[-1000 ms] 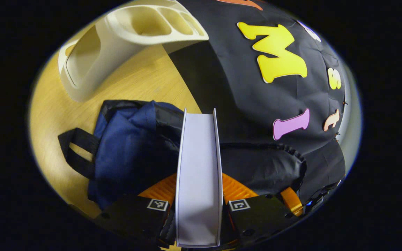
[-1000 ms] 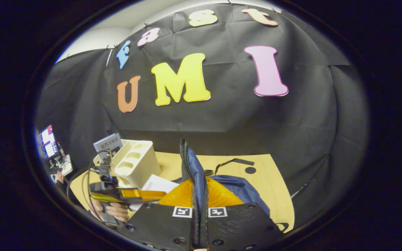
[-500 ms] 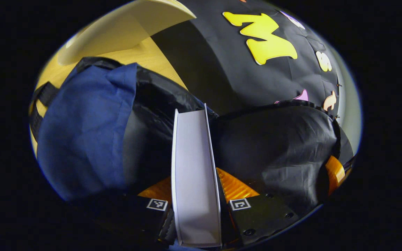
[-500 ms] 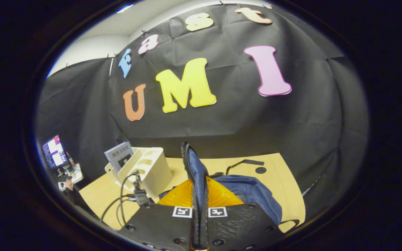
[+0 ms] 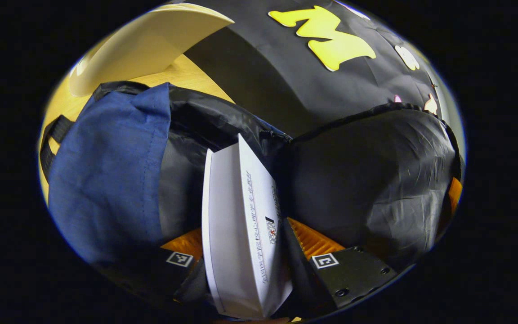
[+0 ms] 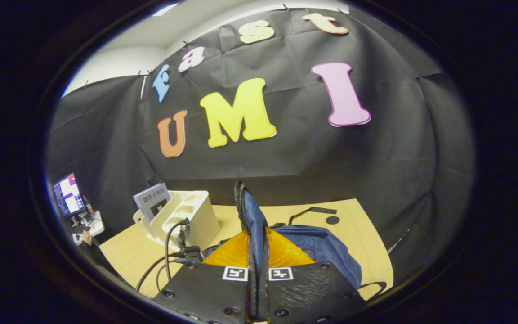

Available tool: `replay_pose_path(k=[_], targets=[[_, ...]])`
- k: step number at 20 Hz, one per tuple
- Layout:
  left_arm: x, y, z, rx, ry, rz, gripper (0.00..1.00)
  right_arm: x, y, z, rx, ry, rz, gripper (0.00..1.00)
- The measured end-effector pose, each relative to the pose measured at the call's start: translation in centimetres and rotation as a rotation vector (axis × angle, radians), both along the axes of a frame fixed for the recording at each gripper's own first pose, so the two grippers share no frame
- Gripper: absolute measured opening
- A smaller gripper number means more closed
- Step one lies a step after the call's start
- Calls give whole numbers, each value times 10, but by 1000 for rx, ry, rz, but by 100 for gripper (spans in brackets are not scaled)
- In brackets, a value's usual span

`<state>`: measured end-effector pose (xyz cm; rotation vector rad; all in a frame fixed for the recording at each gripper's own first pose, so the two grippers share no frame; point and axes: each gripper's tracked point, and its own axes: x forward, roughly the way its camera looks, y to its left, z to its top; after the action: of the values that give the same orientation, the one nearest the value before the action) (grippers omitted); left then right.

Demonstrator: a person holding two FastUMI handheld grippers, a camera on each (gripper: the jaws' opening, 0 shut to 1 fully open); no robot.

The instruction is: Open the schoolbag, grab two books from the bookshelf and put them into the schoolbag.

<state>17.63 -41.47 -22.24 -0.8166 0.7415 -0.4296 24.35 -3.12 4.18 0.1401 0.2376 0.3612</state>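
A white book [image 5: 241,225] stands tilted in the mouth of the blue schoolbag [image 5: 106,171], against its black lining [image 5: 367,180]. My left gripper [image 5: 247,243] is open, its fingers spread on either side of the book. In the right gripper view, my right gripper [image 6: 257,252] is shut on the schoolbag's zippered edge [image 6: 251,216] and holds it upright above the rest of the schoolbag [image 6: 326,247]. The cream bookshelf [image 6: 187,216] stands to the left on the table with a grey book [image 6: 153,200] in its far slot.
The bookshelf [image 5: 142,45] looms just beyond the bag in the left gripper view. The wooden table [image 6: 362,234] bears a black strap [image 6: 310,210]. Cables [image 6: 171,245] trail near the bookshelf. A monitor [image 6: 68,195] glows at far left.
My left gripper's fingers have spread apart and the white book has tipped sideways, showing its cover, deeper in the bag's mouth. My right gripper keeps the bag's edge lifted.
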Motion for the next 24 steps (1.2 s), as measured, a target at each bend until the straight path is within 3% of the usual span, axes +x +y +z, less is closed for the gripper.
replay_pose_path(k=[1,4,8,11,15,24], targets=[[-3,3,-1,33,-15,-31,87,0,-3,-5,-11,6,-1,2],[-9,24,-3,111,-43,-41,90,-4,-10,-16,-53,9,-21,2],[-17,56,1,217,-108,-40,90,-3,-9,-29,-56,28,-34,2],[-21,87,19,309,-230,-34,90,-3,-6,-38,-49,36,-36,3],[-17,145,48,419,-385,45,90,0,-2,-47,-63,37,-38,3],[0,266,91,691,-561,215,89,2,6,-60,-106,61,-40,3]])
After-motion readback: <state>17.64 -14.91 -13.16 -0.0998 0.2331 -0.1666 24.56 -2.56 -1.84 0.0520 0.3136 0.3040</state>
